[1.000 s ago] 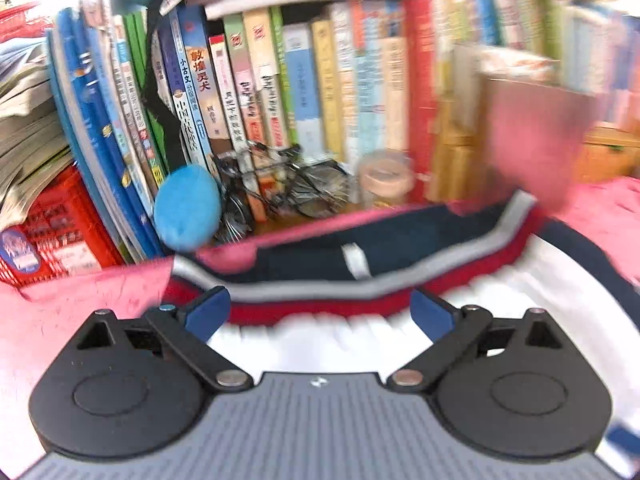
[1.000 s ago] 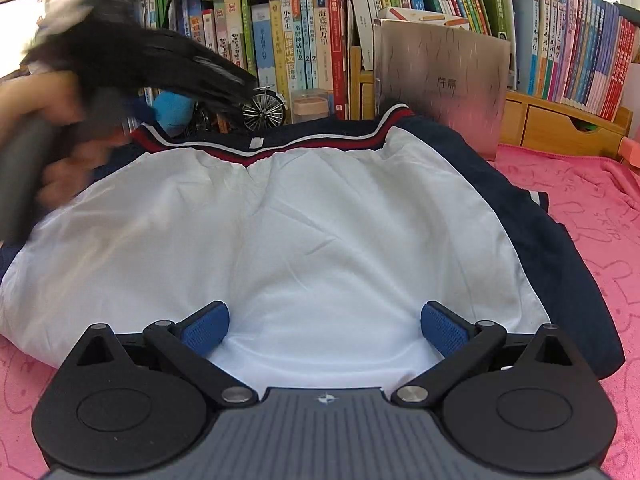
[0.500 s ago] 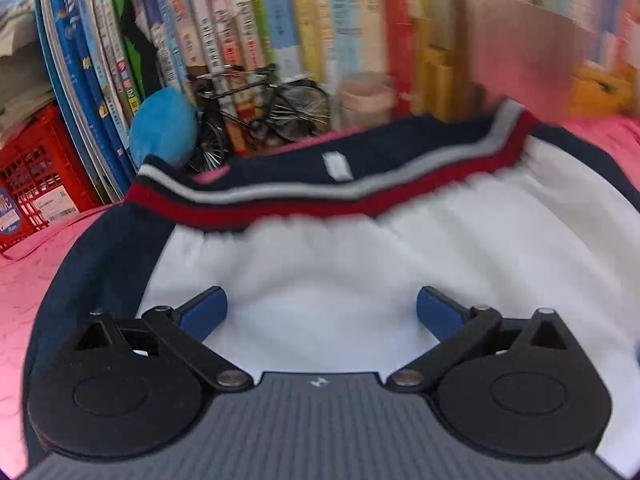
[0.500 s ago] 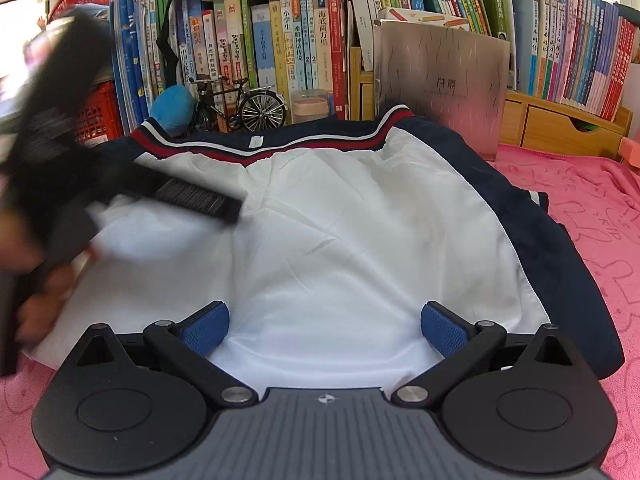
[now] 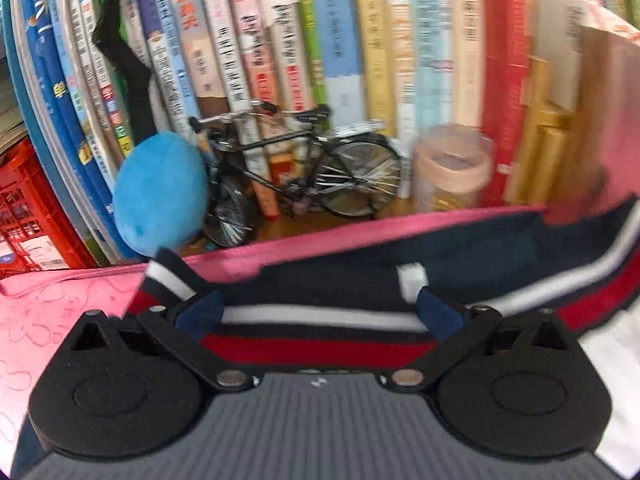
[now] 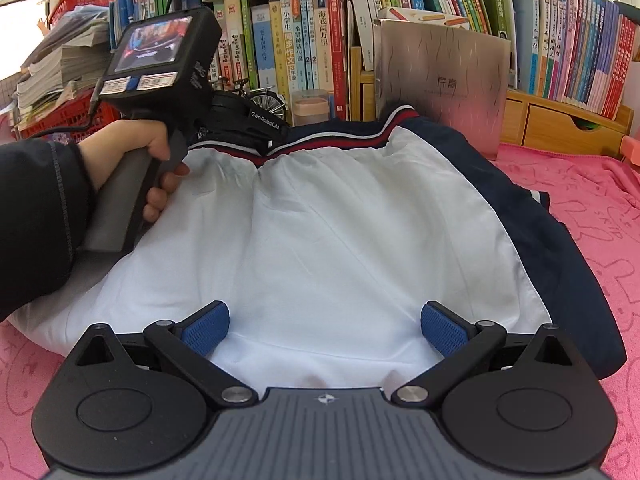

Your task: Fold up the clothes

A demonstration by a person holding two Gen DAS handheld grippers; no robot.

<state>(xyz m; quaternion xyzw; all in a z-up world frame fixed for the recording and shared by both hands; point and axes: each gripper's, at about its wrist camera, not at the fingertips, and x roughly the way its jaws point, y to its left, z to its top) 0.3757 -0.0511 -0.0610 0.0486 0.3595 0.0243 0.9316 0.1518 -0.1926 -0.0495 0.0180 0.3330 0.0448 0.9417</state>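
Note:
A jacket lies spread on the pink blanket, white lining up, with navy sides and a red, white and navy striped band along its far edge. My left gripper hovers low over the left end of that band. It is open, with its blue pads wide apart and the band showing between them, unpinched. In the right wrist view a hand holds the left gripper at the band. My right gripper stands open over the near white edge, gripping nothing.
Packed bookshelves close off the far side. In front of them stand a model bicycle, a blue plush ball and a lidded jar. A red crate sits at left. A leaning board and the pink blanket are at right.
My left gripper has swung down and forward to the left end of the striped band, which now fills the gap between its pads. The right gripper has stayed put.

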